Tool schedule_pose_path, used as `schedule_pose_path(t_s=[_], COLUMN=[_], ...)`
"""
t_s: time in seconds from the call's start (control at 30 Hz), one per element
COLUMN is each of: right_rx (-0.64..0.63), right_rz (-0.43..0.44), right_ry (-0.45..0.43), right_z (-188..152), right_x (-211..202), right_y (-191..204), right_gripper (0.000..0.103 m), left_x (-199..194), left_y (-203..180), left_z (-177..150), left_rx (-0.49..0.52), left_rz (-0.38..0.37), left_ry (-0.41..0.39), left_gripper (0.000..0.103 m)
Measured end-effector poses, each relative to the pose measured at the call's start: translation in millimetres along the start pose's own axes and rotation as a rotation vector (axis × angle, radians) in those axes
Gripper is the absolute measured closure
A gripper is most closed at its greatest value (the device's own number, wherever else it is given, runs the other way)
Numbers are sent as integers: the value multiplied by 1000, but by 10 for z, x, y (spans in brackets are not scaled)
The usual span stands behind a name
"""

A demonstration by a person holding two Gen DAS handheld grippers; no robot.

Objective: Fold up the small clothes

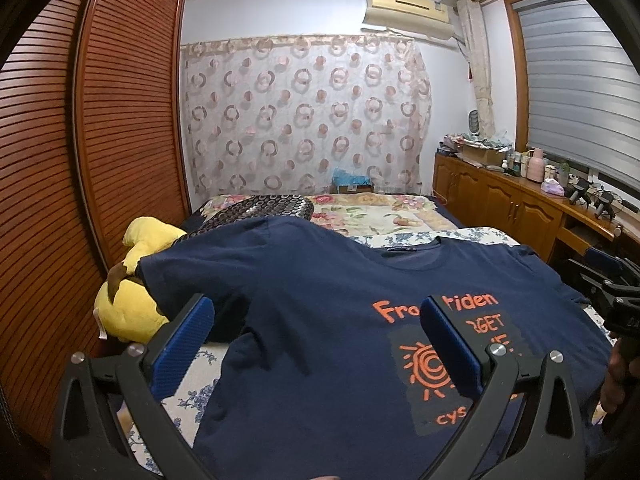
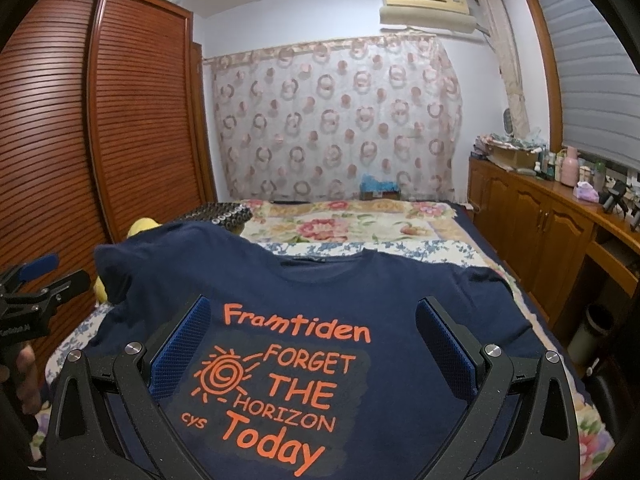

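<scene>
Hovering, left gripper [image 1: 316, 320]: I hold it above the left half of the shirt, jaws spread wide, nothing between the blue pads [image 1: 186, 348].
Right gripper [image 2: 314, 320]: I keep it over the chest print, jaws spread just as wide, gripping nothing; its black frame also shows at the right edge of the left wrist view.
T-shirt [image 2: 400, 360]: navy, lying front-up on the bed with the collar pointing away from me, orange lettering reading "Framtiden FORGET THE HORIZON Today".
Left sleeve [image 1: 224, 256]: raised and draped over the yellow plush toy [image 1: 128, 312] beside the wardrobe.
Right sleeve [image 2: 480, 280]: lying flat towards the cabinet side.
Bed [image 2: 352, 220]: floral quilt at the far end, blue-and-white floral sheet under the shirt.
Wardrobe [image 1: 100, 120]: slatted brown doors along the left.
Cabinet [image 2: 540, 216]: wooden, along the right under the window, cluttered with bottles and boxes.
</scene>
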State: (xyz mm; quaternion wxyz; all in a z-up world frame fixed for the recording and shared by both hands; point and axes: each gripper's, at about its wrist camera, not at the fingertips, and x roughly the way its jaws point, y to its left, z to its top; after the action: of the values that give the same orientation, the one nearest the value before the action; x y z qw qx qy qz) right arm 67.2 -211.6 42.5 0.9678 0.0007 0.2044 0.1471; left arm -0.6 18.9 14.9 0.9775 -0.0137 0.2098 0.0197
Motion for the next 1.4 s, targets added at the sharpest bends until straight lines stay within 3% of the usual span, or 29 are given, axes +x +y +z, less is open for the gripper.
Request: schedule_pose_path(t_s=[0.87, 1.13, 1.3, 1.4], right_rx=[-100, -139, -159, -165], right_rz=[173, 193, 210, 220], right_ry=[122, 162, 181, 191], right_z=[-156, -232, -241, -224], right_x=[616, 773, 861, 915], right_y=[558, 688, 736, 774], right_gripper=[0, 0, 0, 0], left_x=[581, 820, 993, 1099], left_y=[772, 1127, 1348, 1503], left_z=[-305, -253, -219, -206], left_rx=[-1, -1, -24, -49], left_rz=[56, 16, 13, 13], left_ry=[126, 166, 185, 201], left_gripper=[0, 0, 12, 29])
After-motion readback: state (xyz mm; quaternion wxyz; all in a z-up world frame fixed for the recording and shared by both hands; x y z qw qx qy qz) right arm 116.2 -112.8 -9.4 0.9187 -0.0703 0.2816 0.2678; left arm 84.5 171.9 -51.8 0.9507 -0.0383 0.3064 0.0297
